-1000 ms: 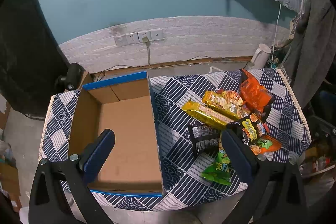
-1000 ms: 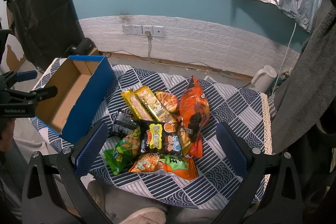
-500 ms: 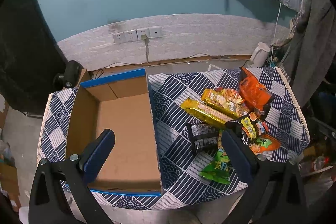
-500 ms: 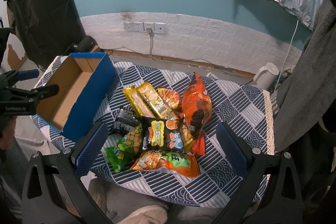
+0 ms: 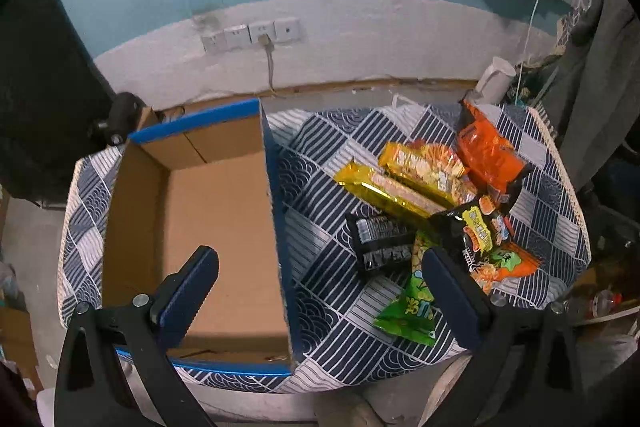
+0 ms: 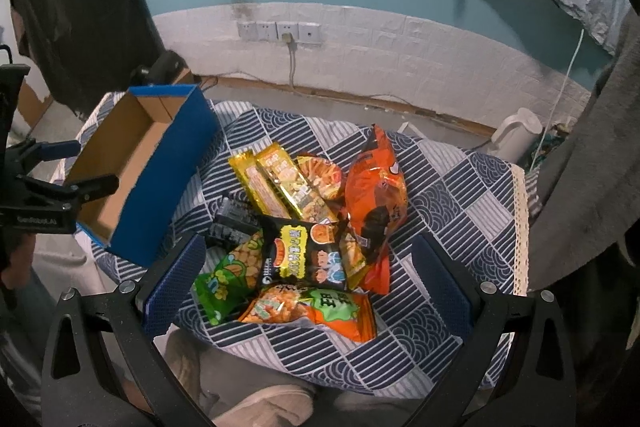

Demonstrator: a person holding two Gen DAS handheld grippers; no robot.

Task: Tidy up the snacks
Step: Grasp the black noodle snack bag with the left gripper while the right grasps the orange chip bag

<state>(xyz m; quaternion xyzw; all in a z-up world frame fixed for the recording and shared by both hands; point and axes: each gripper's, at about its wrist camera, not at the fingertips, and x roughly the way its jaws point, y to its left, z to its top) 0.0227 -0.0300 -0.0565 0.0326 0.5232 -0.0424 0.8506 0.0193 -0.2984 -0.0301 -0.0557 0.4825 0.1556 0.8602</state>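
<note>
Here, from the left wrist, the left gripper [image 5: 320,285] hangs spread and empty over the cardboard box [image 5: 216,227]; the black packet [image 5: 382,241] lies just right of the box wall.

From the right wrist, the right gripper [image 6: 310,281] is spread, empty, above the overlapping snack pile [image 6: 308,231]. Pinching one bag could likely drag neighbours off the near table edge [image 6: 320,363].

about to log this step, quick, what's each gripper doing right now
left gripper: open, holding nothing, above the cardboard box.
right gripper: open, holding nothing, above the snack packets.
</note>
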